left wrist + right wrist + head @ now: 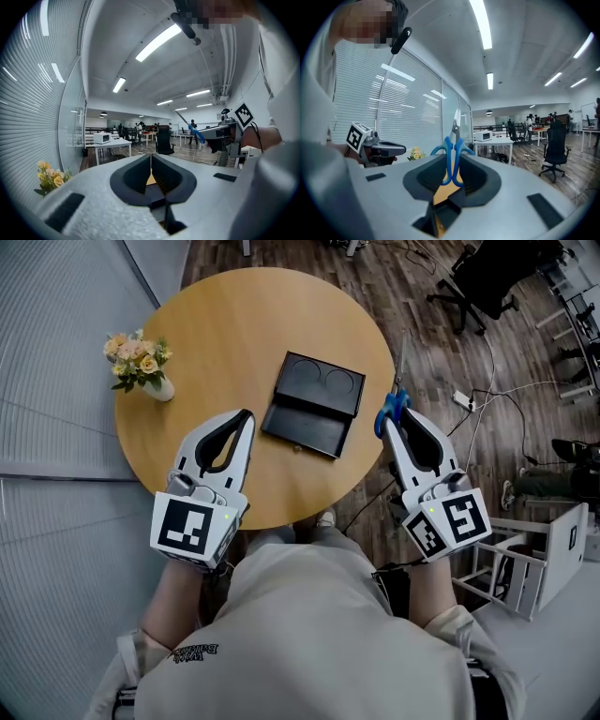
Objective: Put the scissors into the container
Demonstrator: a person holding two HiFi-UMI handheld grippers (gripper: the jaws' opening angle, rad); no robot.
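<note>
Round wooden table [234, 324] fills the upper middle; a black container [314, 404] lies on it; the right gripper [392, 423] pinches the blue scissors [394, 407] at the table's right edge, blades up; the left gripper [247, 416] is squeezed closed on nothing; flowers [139, 360] stand upper left.

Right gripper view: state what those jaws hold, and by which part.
The right gripper is shut on the scissors, clamping their blue handles; the blades stick out past the jaw tips.
</note>
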